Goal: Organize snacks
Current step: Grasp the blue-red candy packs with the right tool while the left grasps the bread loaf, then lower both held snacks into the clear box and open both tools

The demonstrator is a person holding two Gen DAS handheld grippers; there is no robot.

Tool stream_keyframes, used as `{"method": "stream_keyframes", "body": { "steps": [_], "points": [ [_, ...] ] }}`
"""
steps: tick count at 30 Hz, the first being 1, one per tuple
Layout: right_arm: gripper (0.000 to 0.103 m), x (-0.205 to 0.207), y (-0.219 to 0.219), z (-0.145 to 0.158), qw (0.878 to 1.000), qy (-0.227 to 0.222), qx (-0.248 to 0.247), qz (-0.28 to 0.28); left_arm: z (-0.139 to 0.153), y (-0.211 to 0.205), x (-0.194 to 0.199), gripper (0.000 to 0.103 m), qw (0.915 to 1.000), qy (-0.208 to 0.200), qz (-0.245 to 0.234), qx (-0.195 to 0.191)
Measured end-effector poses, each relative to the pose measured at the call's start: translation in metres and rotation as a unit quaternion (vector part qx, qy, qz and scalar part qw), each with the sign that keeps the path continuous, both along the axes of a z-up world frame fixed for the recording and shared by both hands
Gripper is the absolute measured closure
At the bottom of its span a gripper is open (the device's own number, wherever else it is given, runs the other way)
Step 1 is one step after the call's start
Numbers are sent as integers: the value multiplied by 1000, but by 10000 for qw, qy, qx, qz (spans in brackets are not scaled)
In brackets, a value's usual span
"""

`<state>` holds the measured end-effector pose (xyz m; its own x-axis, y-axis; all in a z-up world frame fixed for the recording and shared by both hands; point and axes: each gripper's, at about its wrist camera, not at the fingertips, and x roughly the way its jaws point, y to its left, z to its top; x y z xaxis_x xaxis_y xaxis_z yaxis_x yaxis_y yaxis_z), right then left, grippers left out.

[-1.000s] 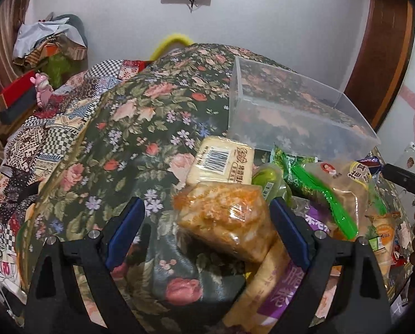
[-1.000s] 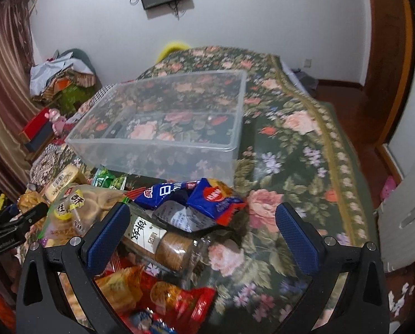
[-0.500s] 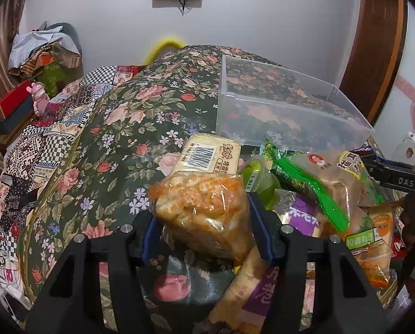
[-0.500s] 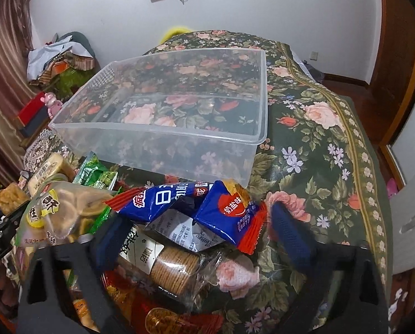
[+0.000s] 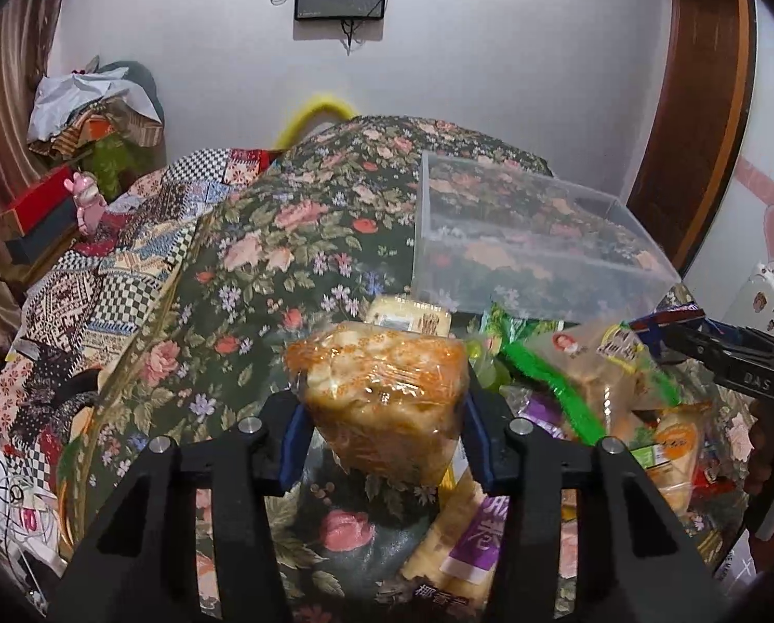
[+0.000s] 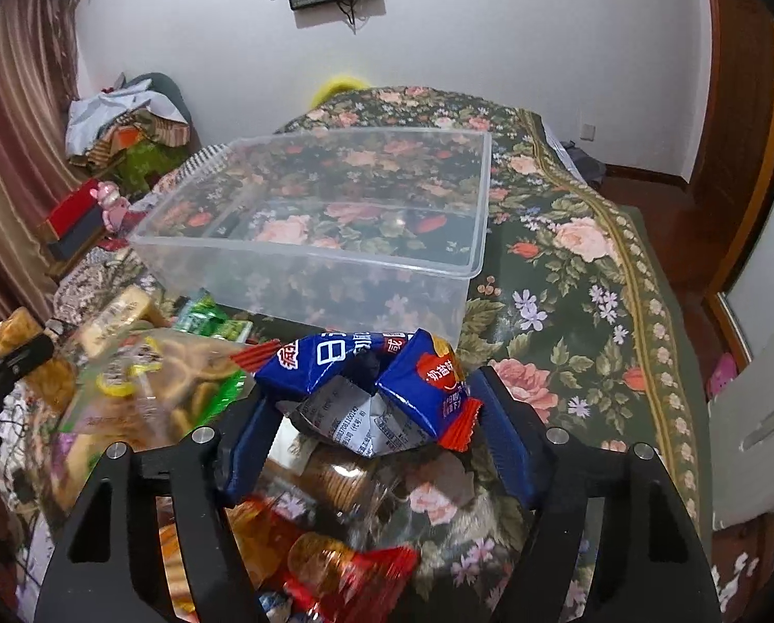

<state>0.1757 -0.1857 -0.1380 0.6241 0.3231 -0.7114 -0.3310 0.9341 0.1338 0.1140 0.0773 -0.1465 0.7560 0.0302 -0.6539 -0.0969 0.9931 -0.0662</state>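
My left gripper [image 5: 382,441] is shut on a clear bag of orange-dusted snacks [image 5: 382,400] and holds it lifted above the floral cloth. My right gripper [image 6: 371,431] is shut on a blue and red snack packet [image 6: 366,374], crumpled between the pads and raised above the pile. The clear plastic bin [image 6: 304,265] stands empty just beyond the pile; it also shows in the left wrist view [image 5: 537,259], at the right. The left gripper with its orange bag shows at the left edge of the right wrist view [image 6: 13,342].
A pile of snacks lies on the floral cloth: a yellow barcoded pack [image 5: 408,314], a green-striped biscuit bag [image 5: 589,368], a purple pack [image 5: 480,535], a round cracker sleeve [image 6: 335,472], red wrappers [image 6: 356,566]. Clutter [image 5: 91,119] sits far left by the wall.
My left gripper closed on the orange snack bag and lifted it. My right gripper moved forward, closed on the blue packet and raised it.
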Motion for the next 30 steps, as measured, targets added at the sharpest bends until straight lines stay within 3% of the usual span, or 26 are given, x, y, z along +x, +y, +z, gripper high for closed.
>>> {"method": "stream_keyframes", "body": {
  "steps": [8, 18, 30],
  "points": [
    [34, -12, -11, 29, 9990, -375, 236, -48, 33, -6, 3, 54, 9994, -329, -131, 39],
    [34, -8, -10, 58, 9953, -859, 438, -87, 72, -20, 39, 54, 9969, -682, -400, -23],
    [34, 21, 5, 56, 9935, -975, 584, -106, 77, -48, 99, 54, 9955, -595, -727, -126]
  ]
}}
